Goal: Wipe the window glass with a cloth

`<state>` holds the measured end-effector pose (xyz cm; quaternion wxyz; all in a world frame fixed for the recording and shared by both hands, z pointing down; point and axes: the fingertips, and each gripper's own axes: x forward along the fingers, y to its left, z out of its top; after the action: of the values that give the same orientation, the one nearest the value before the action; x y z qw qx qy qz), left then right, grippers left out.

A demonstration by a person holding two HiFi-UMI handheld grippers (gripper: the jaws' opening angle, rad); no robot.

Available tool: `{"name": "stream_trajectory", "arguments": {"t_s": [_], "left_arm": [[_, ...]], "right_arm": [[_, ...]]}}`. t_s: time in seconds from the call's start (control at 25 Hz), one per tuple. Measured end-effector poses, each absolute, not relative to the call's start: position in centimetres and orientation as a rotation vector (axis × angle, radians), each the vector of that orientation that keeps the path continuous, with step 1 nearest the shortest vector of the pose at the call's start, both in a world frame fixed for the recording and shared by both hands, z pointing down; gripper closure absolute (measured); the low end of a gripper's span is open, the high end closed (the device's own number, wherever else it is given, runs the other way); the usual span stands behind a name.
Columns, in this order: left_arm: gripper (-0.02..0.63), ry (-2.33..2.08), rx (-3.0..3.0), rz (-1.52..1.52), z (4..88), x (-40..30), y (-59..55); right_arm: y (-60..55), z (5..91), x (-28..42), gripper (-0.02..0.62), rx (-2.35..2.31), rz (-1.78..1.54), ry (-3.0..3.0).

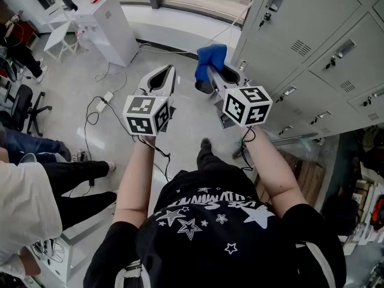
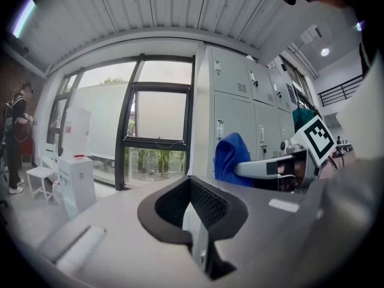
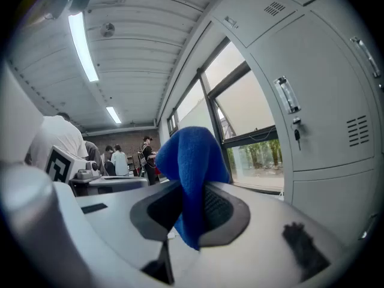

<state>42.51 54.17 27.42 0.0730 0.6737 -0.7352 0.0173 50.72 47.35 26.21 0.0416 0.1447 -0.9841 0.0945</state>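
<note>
A blue cloth (image 3: 191, 173) is pinched between the jaws of my right gripper (image 3: 189, 212); it bunches up above them. In the head view the same cloth (image 1: 210, 57) sticks out of the right gripper (image 1: 211, 72), next to the grey lockers (image 1: 312, 35). My left gripper (image 1: 161, 77) is held beside it at the same height, shut with nothing in it. The left gripper view looks along its closed jaws (image 2: 191, 212) toward the window glass (image 2: 157, 116) in a dark frame, some way ahead. There the blue cloth (image 2: 233, 156) shows at the right.
Grey lockers (image 2: 234, 119) stand right of the window. A white cabinet (image 1: 111, 23) and a white stool (image 1: 60, 38) are at the left by the window. Cables (image 1: 99, 110) lie on the floor. People sit or stand at the left (image 1: 27, 185).
</note>
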Motion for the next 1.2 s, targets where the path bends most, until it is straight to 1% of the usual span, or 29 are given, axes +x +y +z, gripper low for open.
{"name": "stream_trajectory", "arguments": {"t_s": [0.44, 0.84, 1.2], "left_arm": [[0.598, -2.180, 1.985, 0.079, 28.7, 39.2, 50.2], [0.597, -2.142, 1.956, 0.068, 31.1, 36.4, 43.5], [0.598, -2.166, 1.924, 0.100, 31.8, 36.4, 40.2]], "right_arm": [[43.6, 25.7, 46.4, 0.522, 0.391, 0.301, -3.039], [37.8, 27.9, 43.3, 0.522, 0.378, 0.312, -2.988], [36.4, 27.1, 41.8, 0.522, 0.224, 0.281, -3.041]]}}
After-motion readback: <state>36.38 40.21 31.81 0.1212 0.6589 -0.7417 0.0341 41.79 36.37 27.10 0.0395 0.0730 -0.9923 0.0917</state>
